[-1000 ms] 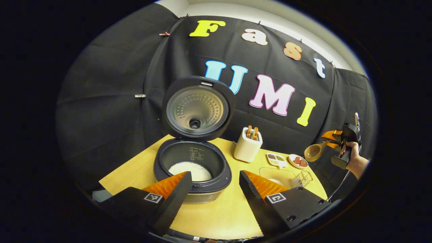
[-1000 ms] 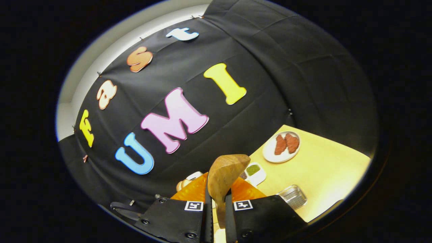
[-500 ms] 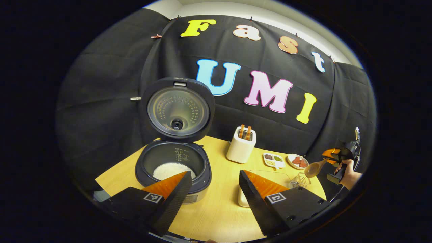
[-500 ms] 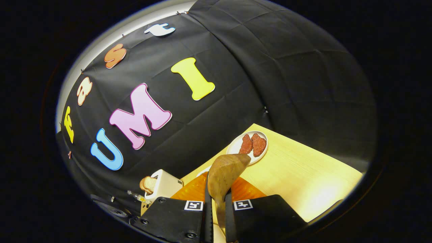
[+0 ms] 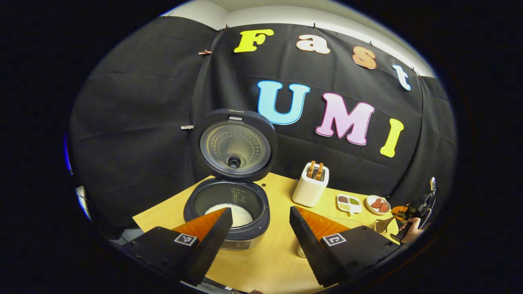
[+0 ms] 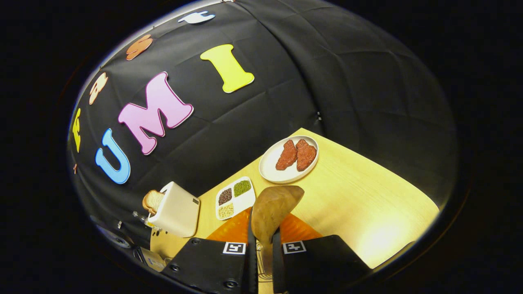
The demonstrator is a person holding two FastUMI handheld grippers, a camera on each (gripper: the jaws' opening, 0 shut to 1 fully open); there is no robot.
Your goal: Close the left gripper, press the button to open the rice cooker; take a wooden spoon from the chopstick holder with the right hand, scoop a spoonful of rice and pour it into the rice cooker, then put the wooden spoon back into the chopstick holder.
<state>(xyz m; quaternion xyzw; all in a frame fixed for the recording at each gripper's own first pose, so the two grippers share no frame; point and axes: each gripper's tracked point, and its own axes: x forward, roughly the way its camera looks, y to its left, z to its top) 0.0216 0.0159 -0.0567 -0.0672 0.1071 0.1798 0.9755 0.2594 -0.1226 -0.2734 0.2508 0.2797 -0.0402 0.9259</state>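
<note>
On the left of the table (image 5: pixel 269 265) the rice cooker (image 5: pixel 226 222) stands near the left edge with its lid (image 5: pixel 235 143) tipped up and back, so the button step looks done. White rice (image 5: pixel 235 213) already lies in the bottom of the pot. The left gripper (image 5: pixel 259 241) hovers over the near edge just in front of the cooker, fingers spread wide and holding nothing, probably parked there to leave the pot mouth free.

Toward the middle, close to the back edge, stands a white toaster (image 5: pixel 310 188) with slices of bread (image 5: pixel 315 169) poking out. Right of it sit a divided dish (image 5: pixel 347 203) of grains and a plate (image 5: pixel 379 204) with two reddish pieces. In the right gripper view the same dish (image 6: pixel 235 198) and plate (image 6: pixel 289 160) lie ahead of the fingers, the plate near the table's far corner.

At the right edge, the right gripper (image 6: pixel 261 255) is clamped on the handle of the wooden spoon (image 6: pixel 273 212), both fingers pressing it, with the bowl sticking out forward beyond the tips. From the left gripper view this gripper (image 5: pixel 402 212) and the hand (image 5: pixel 410 230) holding it sit low by the right edge. I cannot tell whether the spoon carries rice, nor make out the chopstick holder. My guess is the spoon is heading down to scoop.
</note>
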